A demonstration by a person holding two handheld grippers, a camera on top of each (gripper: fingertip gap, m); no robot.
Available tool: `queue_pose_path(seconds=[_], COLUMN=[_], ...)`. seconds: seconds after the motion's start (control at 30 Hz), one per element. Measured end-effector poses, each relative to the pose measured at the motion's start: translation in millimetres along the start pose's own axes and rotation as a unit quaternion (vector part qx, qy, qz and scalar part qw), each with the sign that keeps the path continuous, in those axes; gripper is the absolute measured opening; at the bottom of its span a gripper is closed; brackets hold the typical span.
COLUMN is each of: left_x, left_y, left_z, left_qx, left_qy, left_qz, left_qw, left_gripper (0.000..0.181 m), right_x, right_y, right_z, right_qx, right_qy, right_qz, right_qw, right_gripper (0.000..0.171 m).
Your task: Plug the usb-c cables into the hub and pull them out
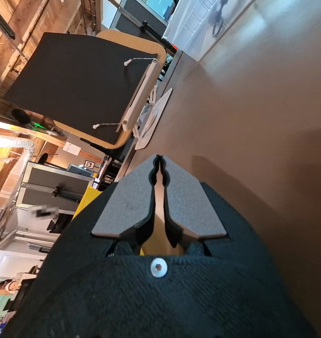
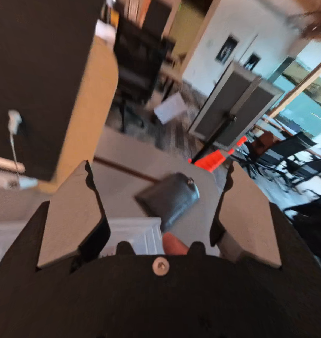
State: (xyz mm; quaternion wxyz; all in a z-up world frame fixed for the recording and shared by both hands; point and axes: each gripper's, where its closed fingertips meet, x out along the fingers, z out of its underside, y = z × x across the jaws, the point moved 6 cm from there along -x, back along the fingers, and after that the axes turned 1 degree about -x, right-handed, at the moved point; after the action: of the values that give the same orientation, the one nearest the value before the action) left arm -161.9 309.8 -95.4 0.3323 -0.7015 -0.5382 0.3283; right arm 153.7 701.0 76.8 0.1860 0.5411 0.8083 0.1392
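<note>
I cannot make out a hub or a usb-c cable in either view. My left gripper [image 1: 159,157] is shut with nothing between its grey pads, and it hovers over a brown table [image 1: 247,146]. Beyond it a black board on a wooden stand [image 1: 73,82] has a white bar [image 1: 141,95] along its edge, with two thin white-tipped arms. My right gripper [image 2: 158,164] is open and empty; its view is blurred by motion. Between its fingers lies a dark rounded object [image 2: 168,197] with a small screw, too blurred to identify. The board [image 2: 37,73] shows at that view's left.
A translucent white box [image 1: 201,27] stands at the table's far side. In the right wrist view a white box [image 2: 134,236] and a person's fingertip [image 2: 174,245] lie low between the fingers. An orange cone [image 2: 211,161], chairs and grey panels stand on the floor beyond.
</note>
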Motion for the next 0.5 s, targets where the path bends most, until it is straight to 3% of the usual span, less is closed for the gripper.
queue_pose_path(seconds=[0.1, 0.2, 0.3, 0.4, 0.5], left_x=[0, 0, 0, 0, 0], left_y=[0, 0, 1, 1, 1], left_z=[0, 0, 0, 0, 0], left_qx=[0.001, 0.003, 0.004, 0.004, 0.005], left_qy=[-0.001, -0.001, -0.001, 0.000, 0.000], left_qz=[-0.001, -0.002, -0.002, -0.001, -0.001], left_qw=[1.000, 1.000, 1.000, 1.000, 1.000], left_gripper=[0.000, 0.000, 0.000, 0.000, 0.000], right_x=[5, 1, -8, -16, -22], right_y=[-11, -11, -6, 7, 8], right_z=[18, 25, 10, 0, 5], right_qx=[-0.076, -0.040, 0.092, 0.228, 0.249], right_qy=[-0.096, -0.139, -0.070, -0.017, -0.017], right_qz=[-0.019, -0.042, -0.101, -0.142, -0.168], right_qw=[0.992, 0.989, 0.988, 0.963, 0.954], right_gripper=[0.139, 0.133, 0.130, 0.135, 0.135])
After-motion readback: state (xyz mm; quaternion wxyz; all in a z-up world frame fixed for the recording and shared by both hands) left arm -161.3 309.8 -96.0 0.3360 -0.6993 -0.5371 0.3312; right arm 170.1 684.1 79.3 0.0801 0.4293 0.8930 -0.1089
